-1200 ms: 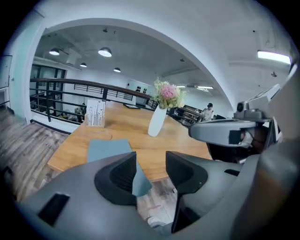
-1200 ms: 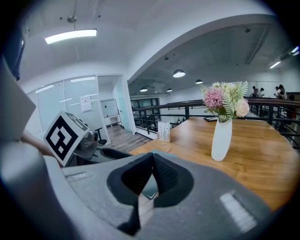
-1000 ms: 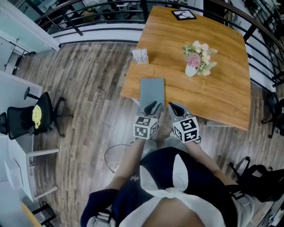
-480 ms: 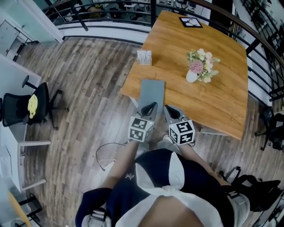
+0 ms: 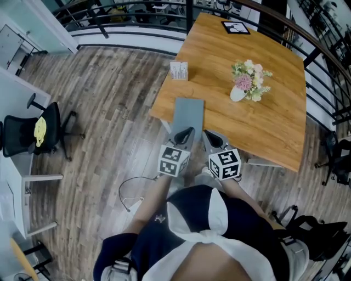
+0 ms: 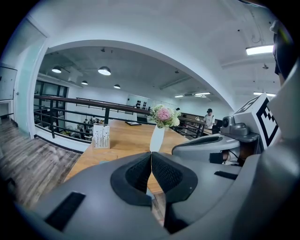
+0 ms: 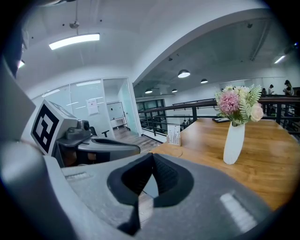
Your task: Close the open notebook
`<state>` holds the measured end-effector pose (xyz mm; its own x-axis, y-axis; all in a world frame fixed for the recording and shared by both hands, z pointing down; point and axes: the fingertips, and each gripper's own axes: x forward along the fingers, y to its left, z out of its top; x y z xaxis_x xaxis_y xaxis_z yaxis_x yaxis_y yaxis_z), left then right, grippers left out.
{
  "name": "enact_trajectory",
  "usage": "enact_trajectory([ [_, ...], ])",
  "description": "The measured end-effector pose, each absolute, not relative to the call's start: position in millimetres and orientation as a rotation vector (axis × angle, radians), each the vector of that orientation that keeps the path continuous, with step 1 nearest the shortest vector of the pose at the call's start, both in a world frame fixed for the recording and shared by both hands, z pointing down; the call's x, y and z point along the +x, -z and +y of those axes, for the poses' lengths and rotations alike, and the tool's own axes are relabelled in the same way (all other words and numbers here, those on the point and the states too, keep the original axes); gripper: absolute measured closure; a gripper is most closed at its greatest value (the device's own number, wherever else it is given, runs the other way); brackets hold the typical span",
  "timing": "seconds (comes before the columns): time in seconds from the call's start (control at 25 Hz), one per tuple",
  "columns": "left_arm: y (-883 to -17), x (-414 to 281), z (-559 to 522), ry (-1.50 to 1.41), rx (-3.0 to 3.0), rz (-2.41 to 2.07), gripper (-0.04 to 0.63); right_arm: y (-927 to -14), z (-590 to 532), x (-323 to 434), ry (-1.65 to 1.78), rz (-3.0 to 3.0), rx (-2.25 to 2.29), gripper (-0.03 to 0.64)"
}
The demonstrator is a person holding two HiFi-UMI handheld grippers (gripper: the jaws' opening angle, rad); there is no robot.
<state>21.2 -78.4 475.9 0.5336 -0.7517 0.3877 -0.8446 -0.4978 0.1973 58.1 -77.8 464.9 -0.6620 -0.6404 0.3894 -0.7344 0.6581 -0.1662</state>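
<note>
A closed grey notebook [image 5: 189,112] lies flat on the wooden table [image 5: 263,126], close to its near edge. My left gripper [image 5: 186,132] hovers just short of the notebook's near end, shut with nothing between its pads [image 6: 140,172]. My right gripper [image 5: 211,137] is beside it on the right, at the table's edge and off the notebook, also shut and empty. In the left gripper view the jaws [image 6: 151,155] meet in a thin line. The right gripper view shows its own jaws [image 7: 152,157] touching at the tip.
A white vase of flowers [image 5: 241,90] stands mid-table, a small card holder [image 5: 179,70] sits at the left edge, and a black framed card [image 5: 236,27] lies at the far end. A black office chair [image 5: 33,134], a floor cable [image 5: 129,197] and a railing [image 5: 126,8] surround the table.
The left gripper's jaws have come together and it has lifted slightly off the notebook's near end. The head view has shifted a little. The right gripper has stayed put.
</note>
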Motion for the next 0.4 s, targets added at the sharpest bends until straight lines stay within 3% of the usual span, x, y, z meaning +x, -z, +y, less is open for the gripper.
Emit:
enact_trajectory([
  [0.4,-475.1,19.5,-75.1,-0.350,2.415,-1.317,0.575,-467.1,-72.7,55.4,-0.449,-2.571,1.090,0.620],
])
